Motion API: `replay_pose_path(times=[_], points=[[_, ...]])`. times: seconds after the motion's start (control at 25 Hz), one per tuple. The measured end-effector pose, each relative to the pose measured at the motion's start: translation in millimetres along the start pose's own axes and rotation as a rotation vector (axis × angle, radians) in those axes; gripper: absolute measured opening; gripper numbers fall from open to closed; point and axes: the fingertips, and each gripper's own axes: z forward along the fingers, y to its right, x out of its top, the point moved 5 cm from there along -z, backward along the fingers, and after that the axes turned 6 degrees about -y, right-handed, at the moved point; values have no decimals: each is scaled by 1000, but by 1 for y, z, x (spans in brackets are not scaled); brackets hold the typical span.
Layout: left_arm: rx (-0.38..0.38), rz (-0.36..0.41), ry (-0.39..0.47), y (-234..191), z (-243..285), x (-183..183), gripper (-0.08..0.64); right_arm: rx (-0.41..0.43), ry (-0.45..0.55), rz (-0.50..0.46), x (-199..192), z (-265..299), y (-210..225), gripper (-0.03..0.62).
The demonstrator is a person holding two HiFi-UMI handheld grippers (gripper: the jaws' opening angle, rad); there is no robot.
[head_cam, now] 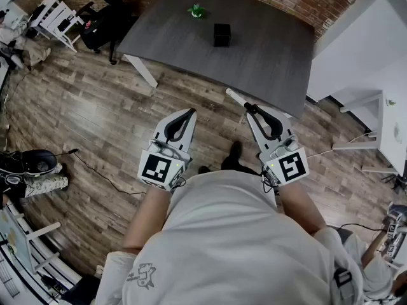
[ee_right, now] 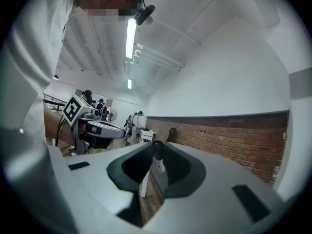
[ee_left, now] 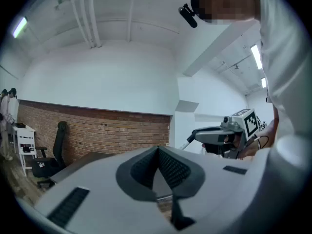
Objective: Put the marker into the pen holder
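The black cube pen holder (head_cam: 221, 35) stands on the dark grey table (head_cam: 267, 62) ahead of me, far beyond both grippers. My right gripper (head_cam: 251, 110) is held at waist height over the wooden floor, near the table's front edge. It is shut on the marker (ee_right: 158, 159), whose black cap and white barrel stand upright between the jaw tips (ee_right: 157, 149). My left gripper (head_cam: 191, 112) hangs level beside it, shut with nothing between its jaws (ee_left: 158, 150). The marker is hard to make out in the head view.
A small green object (head_cam: 197, 10) sits on the table behind the pen holder. White table legs (head_cam: 143, 70) slant down to the floor. A black office chair (head_cam: 105, 18) and a white rack (head_cam: 54, 14) stand at the back left, a white desk (head_cam: 381, 126) at the right.
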Motion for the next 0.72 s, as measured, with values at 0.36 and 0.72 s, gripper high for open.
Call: replay_pose_path(times=[0.36, 0.72], points=[[14, -9, -17, -8, 42, 3, 11, -14, -4, 16, -11, 13, 44, 74], [39, -6, -30, -8, 104, 8, 11, -8, 8, 23, -28, 26, 108, 74]])
